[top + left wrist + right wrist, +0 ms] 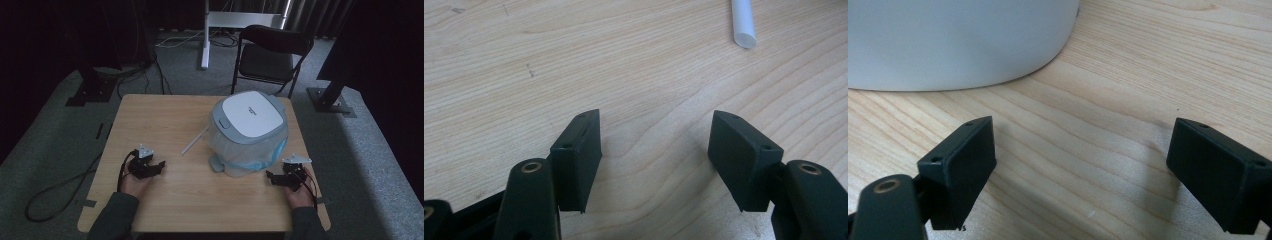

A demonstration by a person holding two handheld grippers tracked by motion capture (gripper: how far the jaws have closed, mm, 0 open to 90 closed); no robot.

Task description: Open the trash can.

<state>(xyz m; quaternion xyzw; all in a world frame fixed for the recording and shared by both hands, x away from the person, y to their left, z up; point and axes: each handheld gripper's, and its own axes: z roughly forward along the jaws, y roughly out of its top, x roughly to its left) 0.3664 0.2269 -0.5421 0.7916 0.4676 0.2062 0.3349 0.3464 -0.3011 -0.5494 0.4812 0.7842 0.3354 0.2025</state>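
Note:
A white pedal bin (249,132) with a grey-rimmed lid and a blue-edged liner bag stands on the wooden table (165,115), right of centre. A thin white stick (194,141) lies to its left; its end (744,25) shows in the left gripper view. My left gripper (159,166) rests on the table at the left, open, jaws spread with bare wood between them (654,145). My right gripper (270,177) rests at the right, just beside the bin's base (958,45), also open with nothing between its jaws (1083,165).
A black folding chair (270,57) stands behind the table, with a white stand leg (205,35) and floor cables (145,75) further back. A cable (55,192) trails off the left edge onto the carpet. Black stand bases (330,100) flank the table.

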